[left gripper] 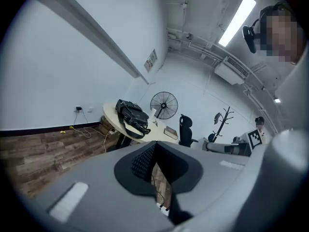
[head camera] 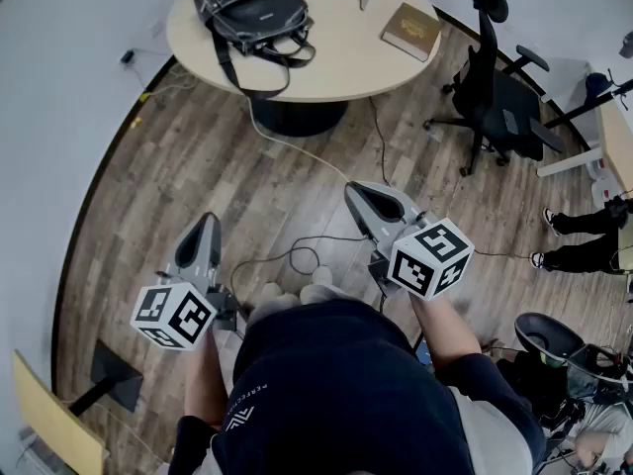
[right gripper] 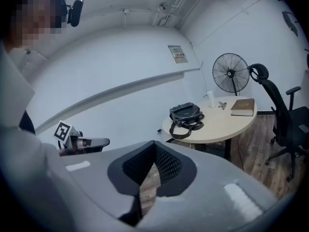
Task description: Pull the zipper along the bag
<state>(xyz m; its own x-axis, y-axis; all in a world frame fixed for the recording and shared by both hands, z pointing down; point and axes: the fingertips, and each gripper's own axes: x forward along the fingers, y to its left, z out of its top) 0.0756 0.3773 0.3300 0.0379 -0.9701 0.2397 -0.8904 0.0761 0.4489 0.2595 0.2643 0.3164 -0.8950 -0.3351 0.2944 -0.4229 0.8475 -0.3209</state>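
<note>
**Both claws shut and empty, well away from the bag**

The person stood on the wooden floor [head camera: 227, 166] in a dark top, with one claw in each hand, both held out in front and tipped slightly downward. The left claw [head camera: 206, 224] had its jaws pressed together with nothing between them; in its own view the ribbed pads [left gripper: 143, 162] met at a thin seam, and only floorboards showed below. The right claw [head camera: 354, 192] was closed the same way and held nothing.

The black handbag [head camera: 255, 13] lay on the far left part of the round counter [head camera: 336, 62], well apart from both claws. Its strap looped over the near edge of the counter. A brown book [head camera: 410, 30] lay on the right side of the same counter, apart from the bag.

A black office chair [head camera: 495, 87] stood just beside the counter on the right. A pale cable [head camera: 297, 146] trailed across the floor from the counter's base toward the person. In the left gripper view, a standing fan [left gripper: 163, 105] showed behind the counter.
</note>
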